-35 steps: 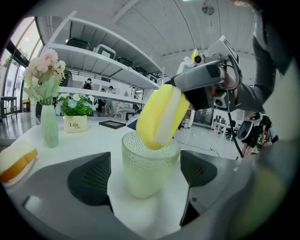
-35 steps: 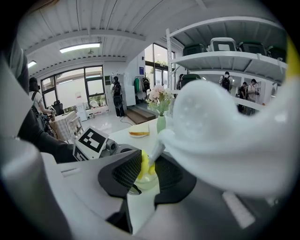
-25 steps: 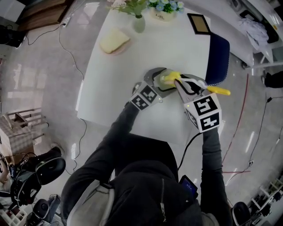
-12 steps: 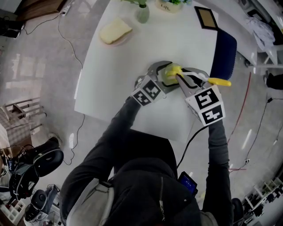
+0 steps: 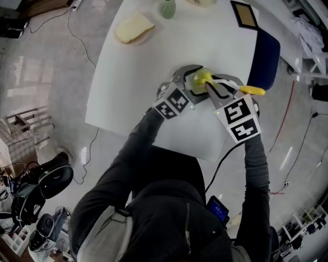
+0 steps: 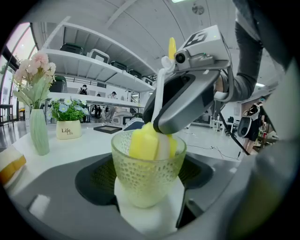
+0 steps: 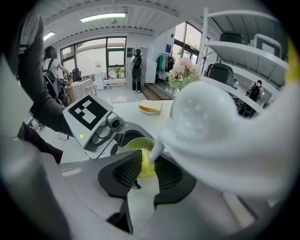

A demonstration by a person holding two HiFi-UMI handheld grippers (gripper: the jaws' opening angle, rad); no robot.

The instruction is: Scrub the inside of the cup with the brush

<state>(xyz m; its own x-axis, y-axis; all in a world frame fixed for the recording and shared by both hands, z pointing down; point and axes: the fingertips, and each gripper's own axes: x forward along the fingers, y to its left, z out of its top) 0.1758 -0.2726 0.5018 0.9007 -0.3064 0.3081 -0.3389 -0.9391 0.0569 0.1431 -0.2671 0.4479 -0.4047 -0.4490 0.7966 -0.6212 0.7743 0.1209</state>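
Note:
A yellow-green textured glass cup point(image 6: 147, 180) stands upright on the white table point(image 5: 154, 66), with my left gripper point(image 5: 192, 84) shut on its sides. My right gripper point(image 5: 218, 88) is shut on the white handle point(image 7: 154, 149) of the brush. The handle's yellow end point(image 5: 252, 90) sticks out to the right. The brush's yellow sponge head point(image 6: 143, 143) is down inside the cup, filling its mouth. In the right gripper view the cup point(image 7: 135, 143) shows just beyond the dark pads point(image 7: 123, 174), partly hidden by the handle. The bottom of the cup's inside is hidden.
At the table's far side lie a piece of bread on a plate point(image 5: 133, 26), a green vase point(image 5: 166, 7) and a framed picture point(image 5: 245, 15). A blue chair point(image 5: 265, 59) stands at the table's right edge. Cables run over the floor on both sides.
The head view has drifted, so the far table things slid toward the top edge. Both grippers stay together, with the sponge head still in the cup.

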